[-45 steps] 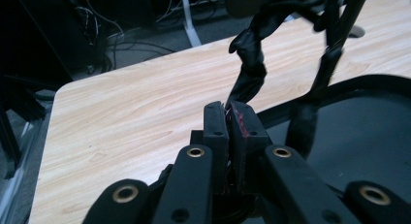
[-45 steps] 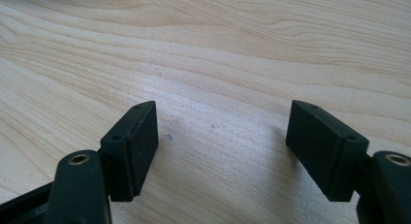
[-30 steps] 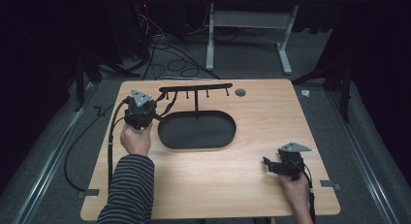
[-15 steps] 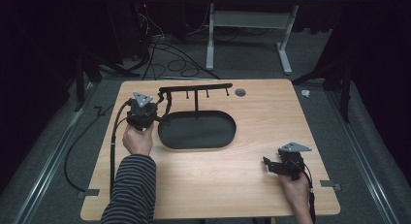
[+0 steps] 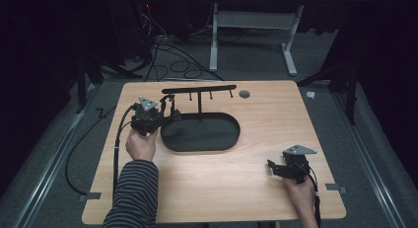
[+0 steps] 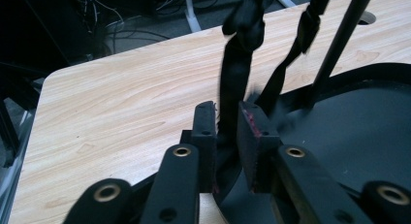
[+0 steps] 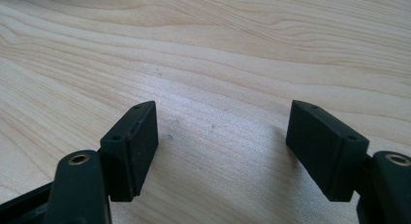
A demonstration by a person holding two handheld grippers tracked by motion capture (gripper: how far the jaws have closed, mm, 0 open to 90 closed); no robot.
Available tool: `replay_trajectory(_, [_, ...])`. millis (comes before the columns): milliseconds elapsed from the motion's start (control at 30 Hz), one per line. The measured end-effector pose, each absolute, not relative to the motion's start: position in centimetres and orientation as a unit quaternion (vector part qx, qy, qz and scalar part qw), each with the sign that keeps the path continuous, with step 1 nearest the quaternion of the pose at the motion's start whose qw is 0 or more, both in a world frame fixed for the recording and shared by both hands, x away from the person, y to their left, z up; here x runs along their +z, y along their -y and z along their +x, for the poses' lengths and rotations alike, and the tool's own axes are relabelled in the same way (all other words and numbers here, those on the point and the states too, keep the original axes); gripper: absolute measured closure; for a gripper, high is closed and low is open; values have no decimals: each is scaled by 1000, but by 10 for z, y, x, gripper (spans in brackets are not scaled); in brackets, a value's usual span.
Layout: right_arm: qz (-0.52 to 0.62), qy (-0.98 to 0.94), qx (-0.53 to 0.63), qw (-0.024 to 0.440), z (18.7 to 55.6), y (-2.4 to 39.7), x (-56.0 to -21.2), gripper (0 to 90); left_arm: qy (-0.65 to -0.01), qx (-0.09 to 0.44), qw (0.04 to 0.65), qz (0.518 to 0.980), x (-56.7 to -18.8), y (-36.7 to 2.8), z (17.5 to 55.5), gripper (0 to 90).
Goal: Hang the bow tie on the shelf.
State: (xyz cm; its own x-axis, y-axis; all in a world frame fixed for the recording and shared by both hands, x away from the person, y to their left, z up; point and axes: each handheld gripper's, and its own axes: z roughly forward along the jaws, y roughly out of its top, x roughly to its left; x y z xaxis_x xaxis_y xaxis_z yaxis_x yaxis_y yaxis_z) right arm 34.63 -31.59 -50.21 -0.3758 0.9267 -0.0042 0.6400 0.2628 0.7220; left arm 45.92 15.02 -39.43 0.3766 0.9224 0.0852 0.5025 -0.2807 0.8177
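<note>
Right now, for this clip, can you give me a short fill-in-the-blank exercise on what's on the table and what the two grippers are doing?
1. The black strap hangs between the jaws of the ____ gripper.
2. The stand rises from a black tray whose outline is ____.
3. The right gripper has its jaws wide apart over bare ____.
4. The sleeve on the left forearm is ____.

Missing words: left; oval; wood; striped
</note>
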Motion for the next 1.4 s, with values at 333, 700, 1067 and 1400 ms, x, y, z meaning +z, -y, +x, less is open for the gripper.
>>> replay_trajectory(333, [513,-765,323,221,346,316,-502,284,-469,265,379,752,-395,-152,451,643])
replay_trajectory(700, [513,-764,323,221,346,316,-502,285,-470,245,402,746,-391,-159,438,585])
replay_trajectory(1067, [513,-764,323,220,346,316,-502,284,-471,236,414,742,-391,-167,423,560])
replay_trajectory(1400, [512,-764,323,222,346,316,-502,284,-472,226,419,742,-390,-171,405,522])
